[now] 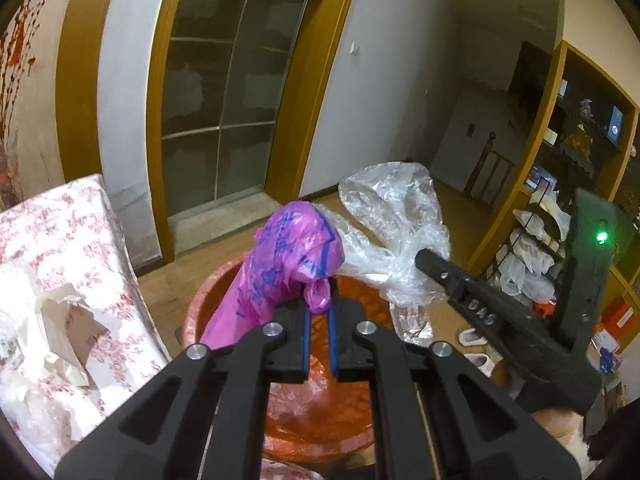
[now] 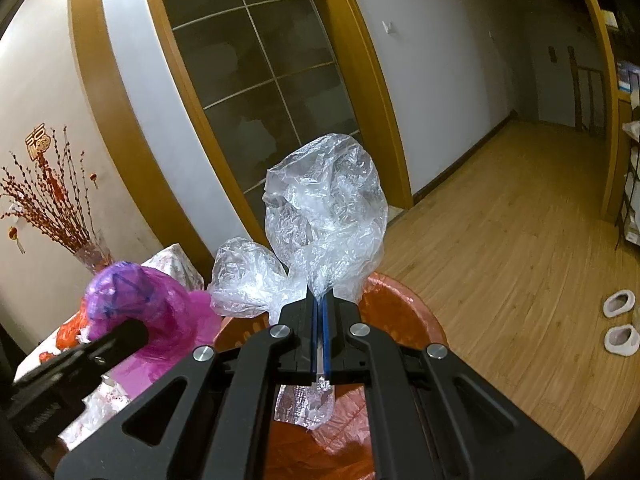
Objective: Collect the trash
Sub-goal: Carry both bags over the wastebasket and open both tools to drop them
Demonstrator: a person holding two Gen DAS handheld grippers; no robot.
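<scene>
My left gripper (image 1: 319,306) is shut on a magenta plastic bag (image 1: 288,256) with blue print, held above a round bin lined with an orange bag (image 1: 320,400). My right gripper (image 2: 320,300) is shut on a crumpled clear plastic bag (image 2: 328,208), also over the orange-lined bin (image 2: 404,308). In the left wrist view the right gripper (image 1: 424,258) enters from the right with the clear bag (image 1: 396,216) bunched at its tip. In the right wrist view the left gripper (image 2: 136,332) and the magenta bag (image 2: 148,304) show at lower left.
A table with a red-flowered cloth (image 1: 80,240) holding crumpled paper (image 1: 68,320) stands left of the bin. White slippers (image 2: 619,320) lie on the wood floor at right. A shelf unit (image 1: 560,200) with bags stands right; a glass-panelled door (image 1: 224,92) is behind.
</scene>
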